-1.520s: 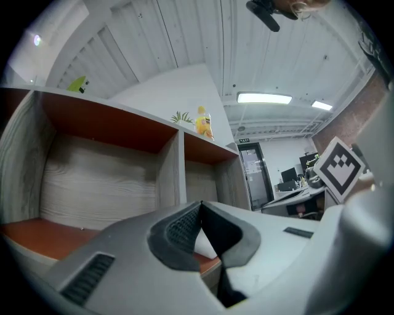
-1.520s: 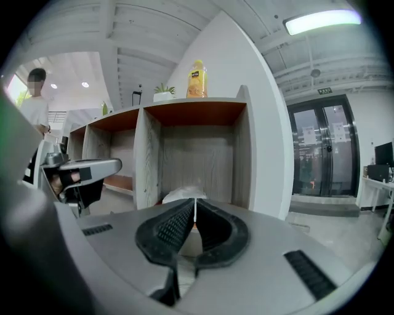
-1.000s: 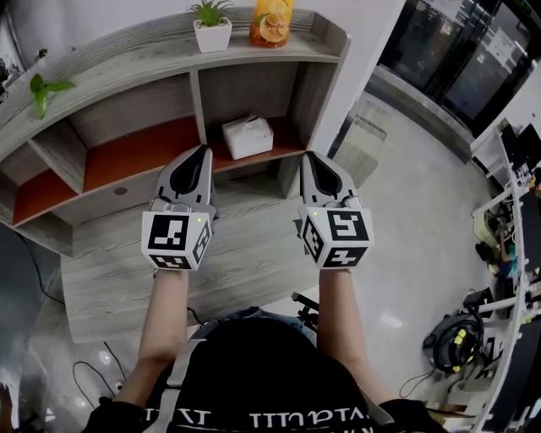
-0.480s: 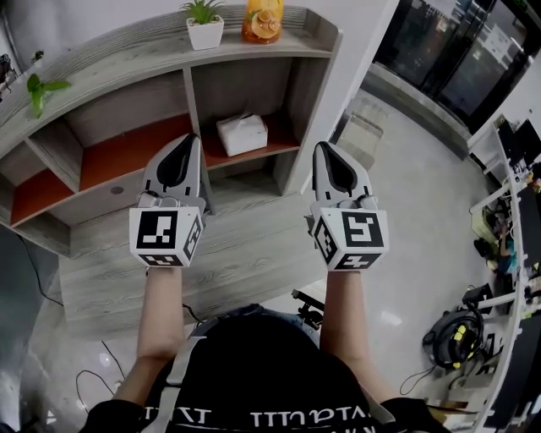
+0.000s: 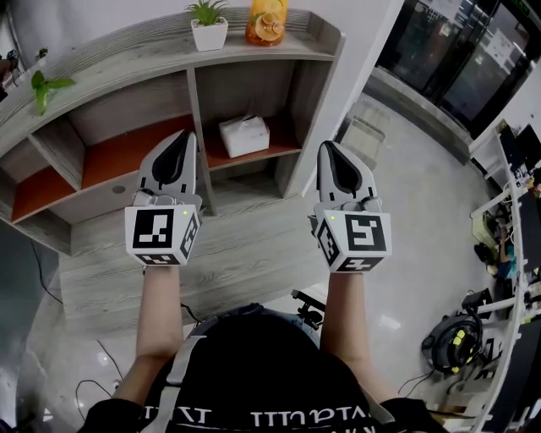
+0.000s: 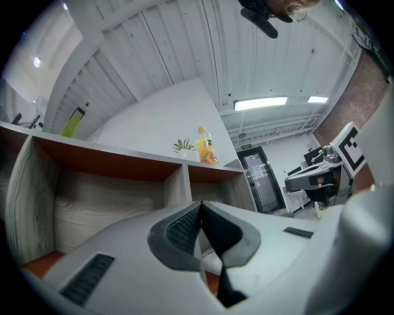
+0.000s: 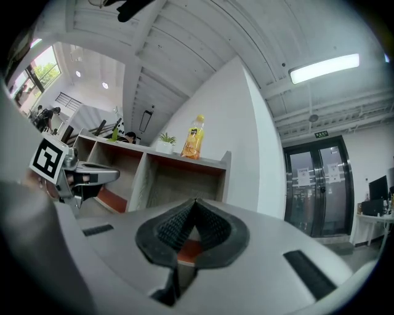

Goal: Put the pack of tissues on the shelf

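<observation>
The pack of tissues (image 5: 244,135) lies on the shelf (image 5: 127,154) ahead, between my left tool (image 5: 187,137) and right tool (image 5: 326,147), both pinched together, empty.

- An office-like workroom, perhaps a lab within one.
- Glazed double doors (image 7: 317,184) stand under a small sign (image 7: 320,134), with a ceiling strip light (image 7: 323,67).
- Cluttered desks (image 5: 511,211) line the right side of a polished floor (image 5: 406,194).
- A wooden shelf unit (image 5: 127,59) carries a potted plant (image 5: 209,24) and a drink bottle (image 5: 269,21).
</observation>
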`<act>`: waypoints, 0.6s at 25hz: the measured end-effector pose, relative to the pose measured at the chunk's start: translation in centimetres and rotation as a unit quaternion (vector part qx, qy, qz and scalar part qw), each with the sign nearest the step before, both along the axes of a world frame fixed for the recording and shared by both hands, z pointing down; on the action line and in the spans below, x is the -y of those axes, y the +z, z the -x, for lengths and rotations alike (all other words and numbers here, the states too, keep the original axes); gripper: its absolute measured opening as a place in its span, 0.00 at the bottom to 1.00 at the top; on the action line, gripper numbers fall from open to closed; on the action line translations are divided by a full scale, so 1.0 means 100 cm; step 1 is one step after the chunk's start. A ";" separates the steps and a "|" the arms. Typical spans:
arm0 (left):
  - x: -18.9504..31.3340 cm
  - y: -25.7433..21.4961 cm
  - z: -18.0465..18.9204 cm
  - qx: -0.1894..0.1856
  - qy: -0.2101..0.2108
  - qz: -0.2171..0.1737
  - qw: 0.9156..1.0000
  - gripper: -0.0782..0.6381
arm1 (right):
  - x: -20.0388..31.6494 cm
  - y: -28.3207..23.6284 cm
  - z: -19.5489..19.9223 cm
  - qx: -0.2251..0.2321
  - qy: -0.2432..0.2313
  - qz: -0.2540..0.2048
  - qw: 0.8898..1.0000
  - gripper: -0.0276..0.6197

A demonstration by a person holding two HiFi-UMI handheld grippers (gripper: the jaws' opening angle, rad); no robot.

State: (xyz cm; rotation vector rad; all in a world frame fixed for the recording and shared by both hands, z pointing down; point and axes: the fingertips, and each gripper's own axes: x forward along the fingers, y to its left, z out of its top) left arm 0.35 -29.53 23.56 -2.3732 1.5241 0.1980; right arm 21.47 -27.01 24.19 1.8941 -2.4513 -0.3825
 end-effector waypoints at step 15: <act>0.001 0.000 -0.004 -0.002 0.006 -0.001 1.000 0.13 | -0.002 -0.003 -0.005 0.004 0.011 -0.013 1.000 0.07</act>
